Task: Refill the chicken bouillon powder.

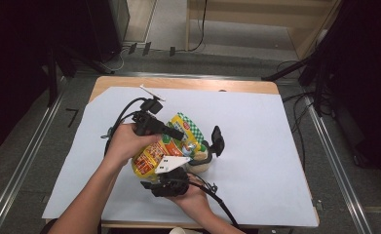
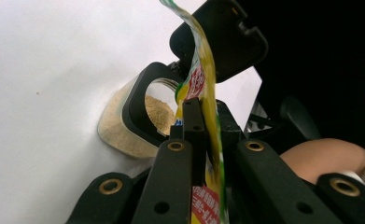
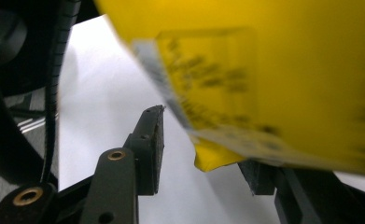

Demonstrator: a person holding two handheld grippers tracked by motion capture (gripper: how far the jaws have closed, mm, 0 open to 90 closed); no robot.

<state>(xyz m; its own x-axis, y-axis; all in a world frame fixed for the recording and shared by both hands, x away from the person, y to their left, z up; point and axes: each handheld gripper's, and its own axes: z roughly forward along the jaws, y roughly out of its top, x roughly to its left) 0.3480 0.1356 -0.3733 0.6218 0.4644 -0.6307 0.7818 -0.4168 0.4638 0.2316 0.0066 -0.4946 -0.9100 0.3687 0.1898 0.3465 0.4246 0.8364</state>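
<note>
Two grippers working at pouch [image 1: 161, 148] mid-table. Left gripper [image 2: 196, 126] clamping pouch edge, holding it tilted over open jar [image 2: 159, 116]. Right gripper [image 3: 203, 149] gaping, pouch corner hanging between jaws, ungripped. Jar partly filled with beige powder; pour appearing underway, unfinished.

Right claw [image 3: 203, 154]: jaws apart, left jaw's pad face clear, right jaw mostly hidden behind a yellow packet [image 3: 283, 70]. Packet hangs in from top right, blurred, dark print unreadable; its lower corner sits in the gap between the jaws. Can't tell if it touches the right jaw. White sheet [image 3: 105, 84] on the tabletop below. Black cable [image 3: 54, 93] runs down the left.
</note>
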